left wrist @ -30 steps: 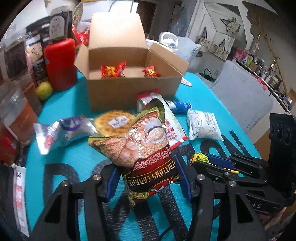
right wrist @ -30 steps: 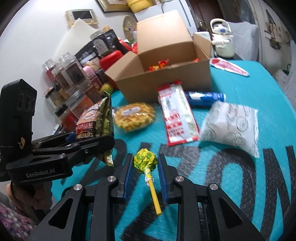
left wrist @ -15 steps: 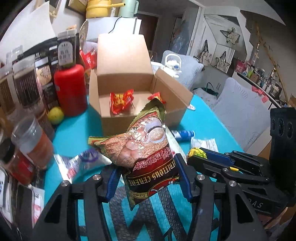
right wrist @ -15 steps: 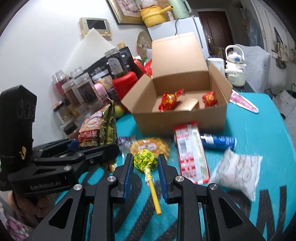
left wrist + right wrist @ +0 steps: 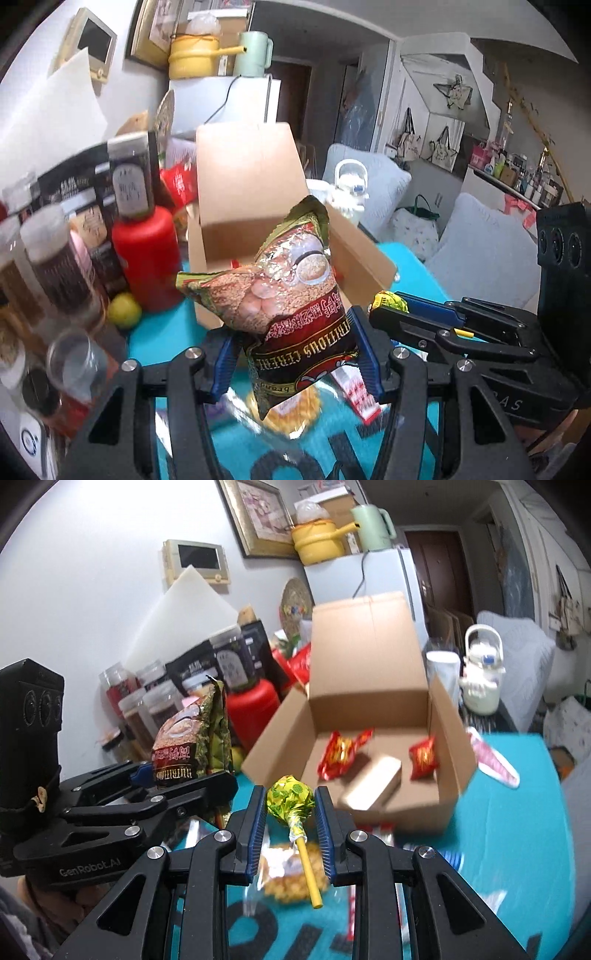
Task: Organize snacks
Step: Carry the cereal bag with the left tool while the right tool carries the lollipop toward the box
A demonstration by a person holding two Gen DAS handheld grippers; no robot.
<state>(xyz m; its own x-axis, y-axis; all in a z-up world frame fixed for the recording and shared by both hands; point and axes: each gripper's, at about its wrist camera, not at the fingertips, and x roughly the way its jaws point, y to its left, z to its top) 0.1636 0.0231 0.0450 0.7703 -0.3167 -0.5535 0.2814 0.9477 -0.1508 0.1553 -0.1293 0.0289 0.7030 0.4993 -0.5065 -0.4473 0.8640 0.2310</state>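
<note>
My left gripper [image 5: 295, 354] is shut on a shiny cereal bag [image 5: 284, 295], held up in front of the open cardboard box [image 5: 243, 177]. In the right wrist view my right gripper [image 5: 291, 805] is shut on the wrapped head of a green-yellow lollipop [image 5: 290, 794], its yellow stick hanging down. The box [image 5: 369, 664] lies just ahead and holds two red candy packets [image 5: 341, 753] and a tan packet [image 5: 373, 782]. The left gripper with the cereal bag [image 5: 188, 742] shows at the left. The lollipop head [image 5: 388, 301] shows in the right gripper at the right of the left wrist view.
Jars [image 5: 155, 709], dark pouches and a red bottle [image 5: 146, 254] crowd the table's left side, with a lime [image 5: 123, 308] beside them. A round waffle snack [image 5: 291, 871] and a red-white packet [image 5: 354, 387] lie on the teal mat [image 5: 509, 849]. A white teapot [image 5: 480, 675] stands behind the box.
Both grippers have risen and moved toward the box with their snacks still held. The box looms larger, and the snacks on the mat have dropped low in both views.
</note>
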